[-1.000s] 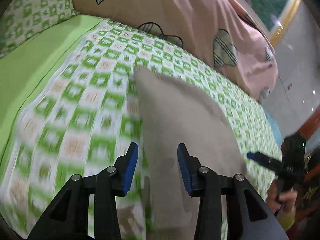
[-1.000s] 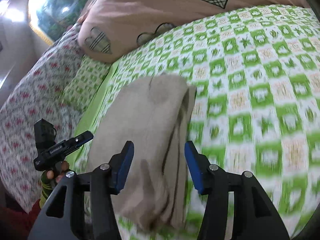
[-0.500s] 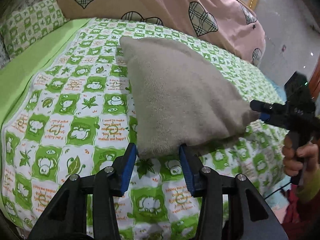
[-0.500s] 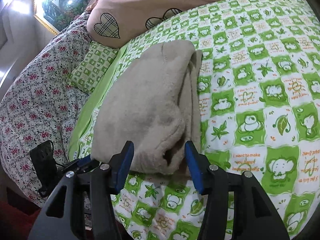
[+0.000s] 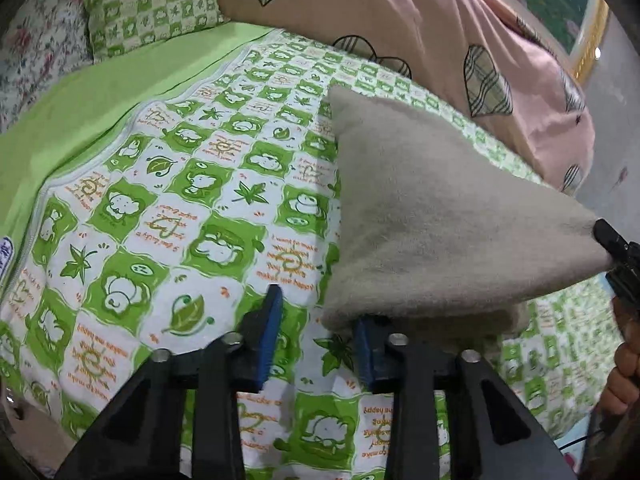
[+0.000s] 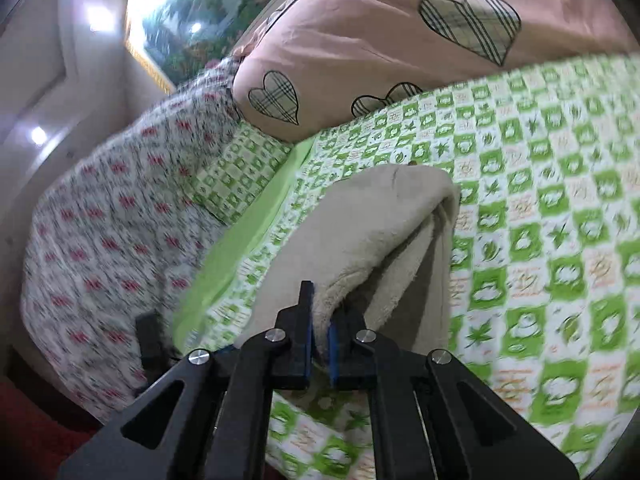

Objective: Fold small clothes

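A beige fleece garment (image 5: 432, 216) lies folded on the green-and-white patterned bed cover (image 5: 168, 208). My left gripper (image 5: 316, 332) is open at its near left corner, with the right finger under the cloth edge and the left finger beside it. My right gripper (image 6: 320, 334) is shut on the garment's upper layer (image 6: 372, 224) at the near right corner and lifts it off the lower layers. The right gripper also shows at the far right of the left wrist view (image 5: 616, 248), holding that corner up.
A pink quilt with plaid hearts (image 5: 420, 20) lies along the back of the bed. A small green-checked pillow (image 5: 152, 4) and a floral cover (image 6: 112, 216) are at the left. The bed's near edge runs just below the grippers.
My right gripper has shut on the garment's near right corner and raised it. My left gripper has shifted left, so the garment's corner now lies over its right finger.
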A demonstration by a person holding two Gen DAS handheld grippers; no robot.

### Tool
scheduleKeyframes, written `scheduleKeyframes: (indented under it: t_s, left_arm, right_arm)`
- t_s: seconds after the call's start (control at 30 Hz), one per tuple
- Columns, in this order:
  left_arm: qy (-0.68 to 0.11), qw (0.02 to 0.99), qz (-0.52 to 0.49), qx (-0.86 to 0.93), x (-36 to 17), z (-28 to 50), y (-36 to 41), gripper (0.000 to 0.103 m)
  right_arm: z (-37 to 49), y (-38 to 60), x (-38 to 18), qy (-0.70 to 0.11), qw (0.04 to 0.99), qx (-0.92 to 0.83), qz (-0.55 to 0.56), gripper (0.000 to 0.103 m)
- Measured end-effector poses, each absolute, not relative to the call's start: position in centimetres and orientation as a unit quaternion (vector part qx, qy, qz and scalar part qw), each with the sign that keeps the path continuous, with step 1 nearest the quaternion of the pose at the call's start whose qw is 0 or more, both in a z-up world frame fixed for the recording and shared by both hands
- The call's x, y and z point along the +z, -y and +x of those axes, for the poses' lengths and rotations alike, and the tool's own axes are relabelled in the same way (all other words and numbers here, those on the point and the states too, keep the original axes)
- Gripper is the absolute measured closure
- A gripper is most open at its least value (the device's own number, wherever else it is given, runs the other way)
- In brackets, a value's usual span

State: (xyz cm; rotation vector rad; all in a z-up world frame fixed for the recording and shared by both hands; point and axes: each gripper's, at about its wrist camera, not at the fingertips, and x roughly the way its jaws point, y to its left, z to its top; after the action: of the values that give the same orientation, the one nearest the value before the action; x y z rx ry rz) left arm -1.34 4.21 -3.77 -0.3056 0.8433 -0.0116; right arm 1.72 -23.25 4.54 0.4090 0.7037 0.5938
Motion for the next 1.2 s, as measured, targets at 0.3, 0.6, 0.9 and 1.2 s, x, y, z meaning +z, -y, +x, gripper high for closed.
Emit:
scheduleKeyframes:
  t_s: [0.3,0.6,0.9,1.2]
  left_arm:
    - [-0.435,0.887,-0.153,-0.021,-4.8,-1.1,-4.1,0.076]
    - [-0.435,0.877,-0.15,-0.136,-1.9,-2.3,-5.5,0.076]
    - [-0.373,0.892,-0.118,-0.229,2.2,3.7,-1.4,0.073]
    - [-0.429,0.853,-0.135,-0.263,-2.1,7.1,-0.1,0.074]
  right_arm:
    - [3.5,23.9,-4.6,-0.465,0.859,0.168,0.132,0.097]
    - [3.6,26.0,-2.0,-0.468,0.84,0.198,0.19,0.082]
    - [14.4,26.4,-1.2,-0.451,0.823,0.205,0.278,0.072]
    - [20.1,24.6,-0.5,-0.433,0.847,0.194,0.239,0.096]
